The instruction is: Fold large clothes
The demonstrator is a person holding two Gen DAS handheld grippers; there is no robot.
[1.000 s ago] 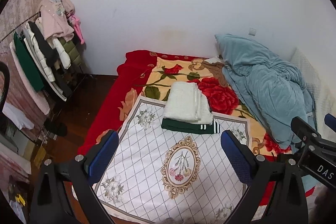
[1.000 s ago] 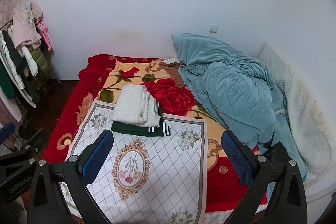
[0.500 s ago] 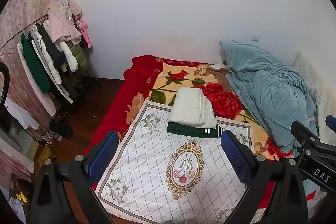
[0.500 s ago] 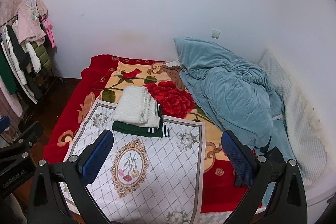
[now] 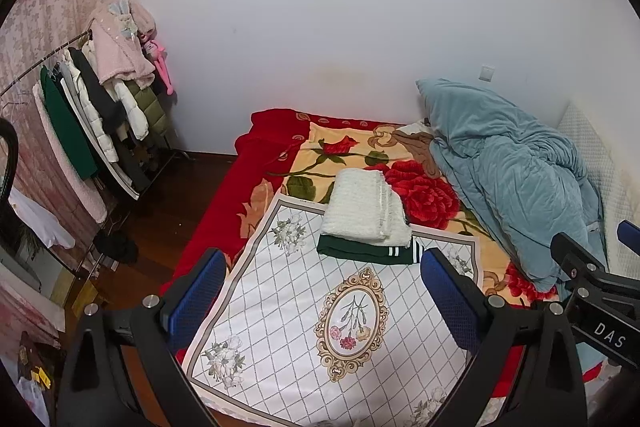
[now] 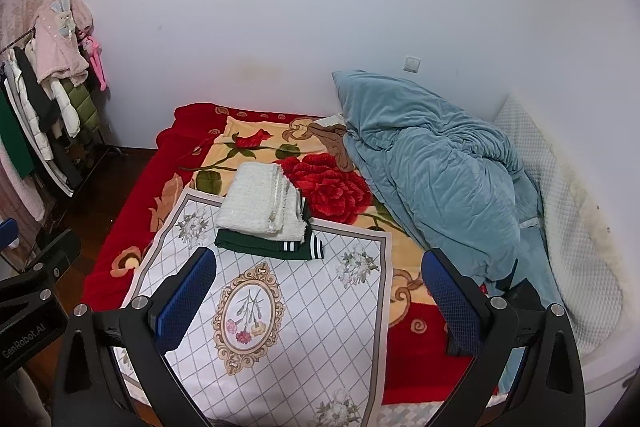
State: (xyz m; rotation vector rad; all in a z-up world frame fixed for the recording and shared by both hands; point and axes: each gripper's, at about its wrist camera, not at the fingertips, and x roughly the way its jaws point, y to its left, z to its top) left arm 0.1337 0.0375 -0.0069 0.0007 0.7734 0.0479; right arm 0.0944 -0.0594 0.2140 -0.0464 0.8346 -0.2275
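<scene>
A folded white fluffy garment (image 5: 366, 207) (image 6: 260, 203) lies stacked on a folded dark green garment with white stripes (image 5: 366, 251) (image 6: 268, 247), at the far edge of a white floral mat (image 5: 320, 311) (image 6: 304, 307) on the bed. My left gripper (image 5: 324, 303) hovers open above the mat, well short of the stack. My right gripper (image 6: 320, 301) is open too, nothing between its blue pads, also back from the stack. The right gripper's body (image 5: 592, 291) shows at the left view's right edge.
A rumpled blue duvet (image 6: 432, 171) fills the bed's right side over a red rose blanket (image 6: 332, 183). A clothes rack (image 5: 92, 115) with hanging coats stands left, beside dark wooden floor (image 5: 168, 211). A white quilted cover (image 6: 576, 251) lies far right.
Both grippers have pulled back and up from the bed; the stack looks smaller and more of the rack and floor shows. The stack has not moved.
</scene>
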